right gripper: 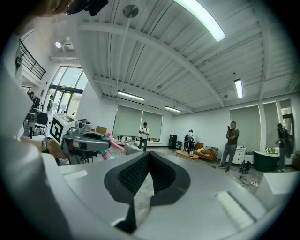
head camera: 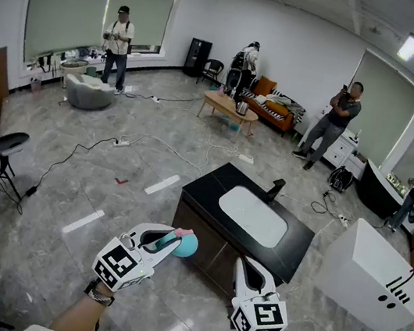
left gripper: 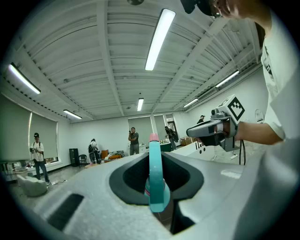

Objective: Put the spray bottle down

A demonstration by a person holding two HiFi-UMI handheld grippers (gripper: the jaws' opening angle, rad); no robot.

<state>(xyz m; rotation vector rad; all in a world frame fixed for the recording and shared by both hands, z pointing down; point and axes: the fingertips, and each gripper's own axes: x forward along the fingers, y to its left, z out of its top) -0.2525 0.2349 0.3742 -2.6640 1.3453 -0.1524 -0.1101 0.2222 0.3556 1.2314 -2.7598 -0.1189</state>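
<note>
We see a black sink cabinet point(head camera: 210, 193) with a white basin set in its top, standing on the marbled floor. A white box point(head camera: 366, 272) stands just to the right of the cabinet.

On the near side of the cabinet, in front of its left corner, we hold the left gripper point(head camera: 170, 241) about level, with its jaws clamped on the spray bottle point(head camera: 186, 246). The bottle is up in the air in front of the cabinet, resting neither on its top nor on the floor. Its body is teal and rounded. In the left gripper view a narrow teal part of it stands upright between the jaws, with a pink tip on top and a pink band lower down. In the right gripper view a pink piece sticks out sideways from the teal.

The right gripper point(head camera: 243, 266) is also on the near side of the cabinet, in front of the middle of its front face and apart from the left one. Its dark pads meet, with nothing between them
</note>
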